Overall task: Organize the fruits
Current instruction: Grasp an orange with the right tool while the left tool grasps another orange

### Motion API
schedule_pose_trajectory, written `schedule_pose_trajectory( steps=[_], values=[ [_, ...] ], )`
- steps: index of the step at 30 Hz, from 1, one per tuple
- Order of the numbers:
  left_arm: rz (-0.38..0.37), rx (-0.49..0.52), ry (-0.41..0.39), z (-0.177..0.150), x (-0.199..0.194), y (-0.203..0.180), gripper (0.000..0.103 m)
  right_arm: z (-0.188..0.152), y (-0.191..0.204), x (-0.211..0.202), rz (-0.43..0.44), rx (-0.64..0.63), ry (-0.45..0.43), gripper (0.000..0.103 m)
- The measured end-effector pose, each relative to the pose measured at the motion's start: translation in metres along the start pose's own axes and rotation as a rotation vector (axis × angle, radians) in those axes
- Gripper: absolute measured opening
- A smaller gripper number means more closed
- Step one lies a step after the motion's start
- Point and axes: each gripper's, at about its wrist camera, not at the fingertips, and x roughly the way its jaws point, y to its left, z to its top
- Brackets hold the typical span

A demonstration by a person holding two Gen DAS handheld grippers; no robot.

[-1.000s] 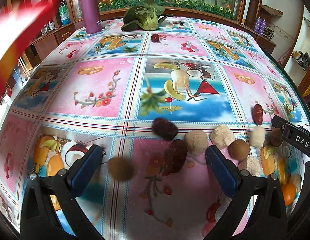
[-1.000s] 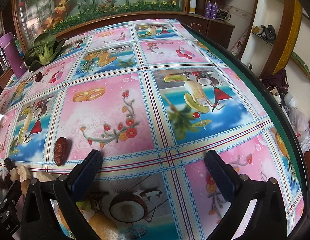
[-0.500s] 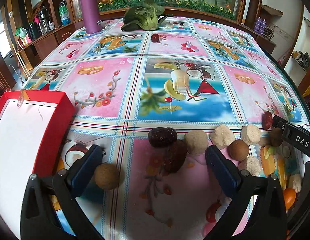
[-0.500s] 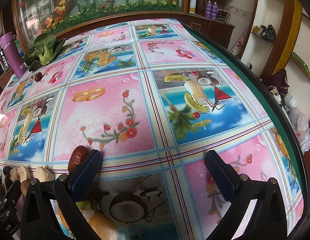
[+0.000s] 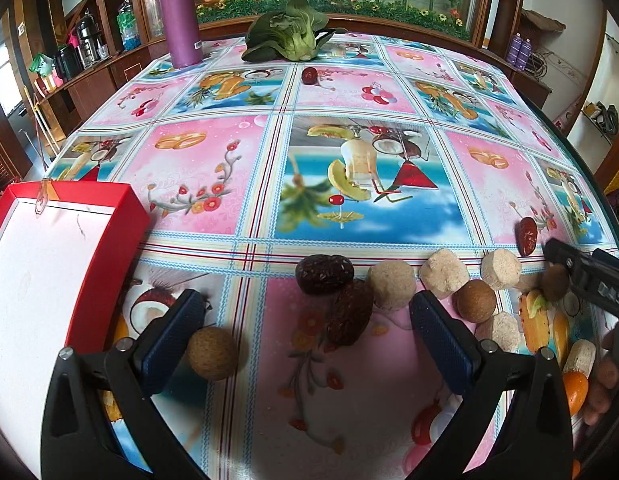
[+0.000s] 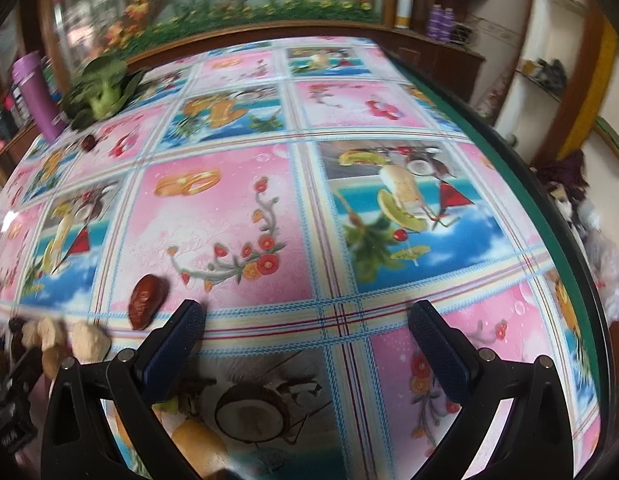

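On the fruit-print tablecloth [image 5: 213, 176], a red box [image 5: 61, 264] has just arrived beside my wide-open, empty left gripper [image 5: 305, 316]; sorting can begin. My right gripper [image 6: 305, 324], equally agape, has swung toward the lone date [image 6: 146, 295].

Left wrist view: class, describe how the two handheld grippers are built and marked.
The left gripper has black angular plastic arms with silver rivets and ribbed dark blue fingers. The right gripper shows at the right edge as a black bar with white lettering.
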Motion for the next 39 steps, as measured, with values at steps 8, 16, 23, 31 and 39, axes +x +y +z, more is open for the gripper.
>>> schedule_pose_trajectory(
  steps=[8,16,23,31,39],
  values=[
    [-0.026,0.128,-0.033,-0.017,-0.039,-0.006,0.103,-0.074,-0.021,-0.116,0.246,-0.117,-0.218,0.102],
    [-0.155,0.344,-0.132,-0.038,-0.087,-0.051,0.103,-0.144,-0.013,-0.153,0.291,-0.194,-0.234,0.102],
    [-0.124,0.414,-0.105,-0.046,-0.084,-0.063,0.103,-0.152,-0.001,-0.141,0.325,-0.211,-0.197,0.098],
    [-0.215,0.502,-0.105,-0.044,-0.09,-0.068,0.091,-0.155,0.017,-0.115,0.393,-0.215,-0.129,0.05],
    [-0.338,0.581,-0.028,-0.044,-0.081,-0.089,0.066,-0.16,0.005,-0.113,0.432,-0.211,-0.126,0.032]
  ],
)
